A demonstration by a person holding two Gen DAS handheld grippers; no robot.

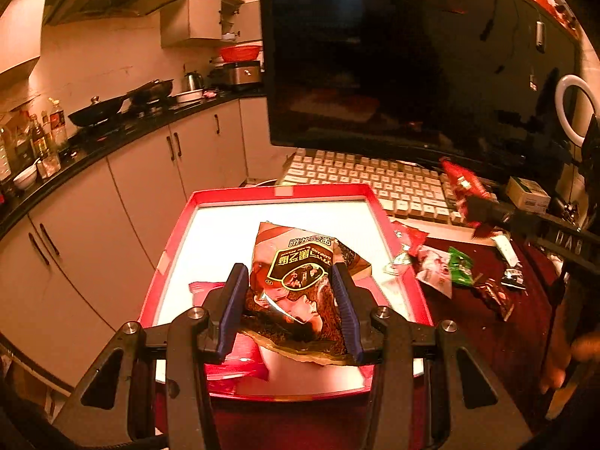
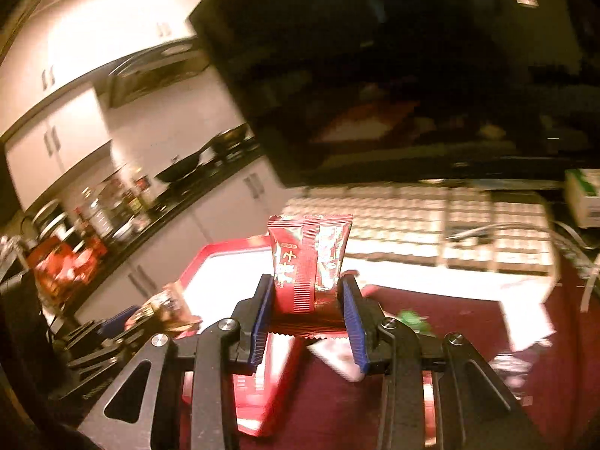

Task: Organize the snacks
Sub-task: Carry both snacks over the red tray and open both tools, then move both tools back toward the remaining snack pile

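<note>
While a brown snack packet (image 1: 300, 281) is clamped between the blue pads of the left gripper (image 1: 290, 273), it is held above the red tray (image 1: 285, 192), over the near half of the tray's white floor. A pink wrapper (image 1: 202, 287) is seen lying on that floor near the tray's near-left corner, partly hidden behind the left finger. The tray is set at the left end of the dark red table (image 1: 525, 337), with its far edge close to the white keyboard (image 1: 375, 180), above which a dark monitor (image 1: 375, 56) is mounted.

A red snack packet (image 2: 309, 262) is gripped upright between the pads of the right gripper (image 2: 307, 292), its crimped top edge raised above the fingertips. It is carried over the table beside the tray's right edge, in front of the keyboard; the right wrist view is blurred.

Several loose snacks are scattered on the table just off the tray's right edge: a white-and-pink packet (image 1: 437, 268), a green packet (image 1: 460, 266) and a dark brown packet (image 1: 495, 298). A small cardboard box (image 1: 527, 193) is placed at the keyboard's right end.
</note>
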